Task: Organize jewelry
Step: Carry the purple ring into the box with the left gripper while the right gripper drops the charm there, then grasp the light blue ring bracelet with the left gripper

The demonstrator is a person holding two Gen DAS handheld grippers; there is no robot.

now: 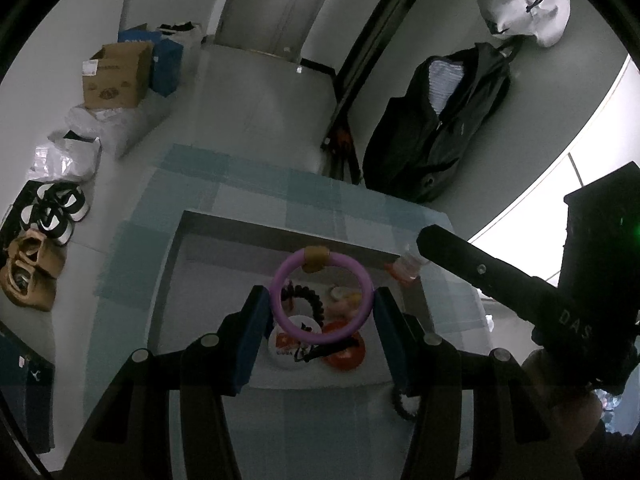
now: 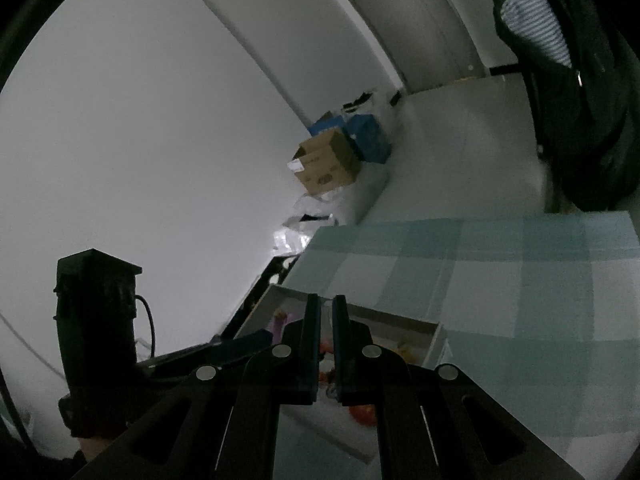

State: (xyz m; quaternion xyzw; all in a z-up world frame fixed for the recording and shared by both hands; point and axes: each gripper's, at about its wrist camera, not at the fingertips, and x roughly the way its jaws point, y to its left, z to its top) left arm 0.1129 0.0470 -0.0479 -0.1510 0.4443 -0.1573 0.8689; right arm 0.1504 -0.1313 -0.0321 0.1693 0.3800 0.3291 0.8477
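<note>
A purple bangle [image 1: 280,280] with a tan clasp [image 1: 315,258] hangs between the blue pads [image 1: 256,320] of my left gripper [image 1: 321,294], which is shut on its two sides. It is above a shallow grey tray [image 1: 224,224]. In the tray lie a black spiral band [image 1: 310,300], a white round badge [image 1: 286,346], an orange disc [image 1: 344,354] and some pale pieces [image 1: 342,296]. My right gripper [image 2: 326,312] is shut with nothing visible between its tips, pointing over the tray [image 2: 400,318]. In the left wrist view its black finger [image 1: 472,268] reaches in from the right, close to a small clear and orange item [image 1: 404,268].
The tray sits on a blue and white checked cloth [image 1: 280,192]. A black ruffled band [image 1: 406,400] lies on the cloth near the tray's front right. On the floor to the left are a cardboard box [image 1: 116,76], bags and shoes [image 1: 56,208]. A black jacket [image 1: 440,120] hangs behind.
</note>
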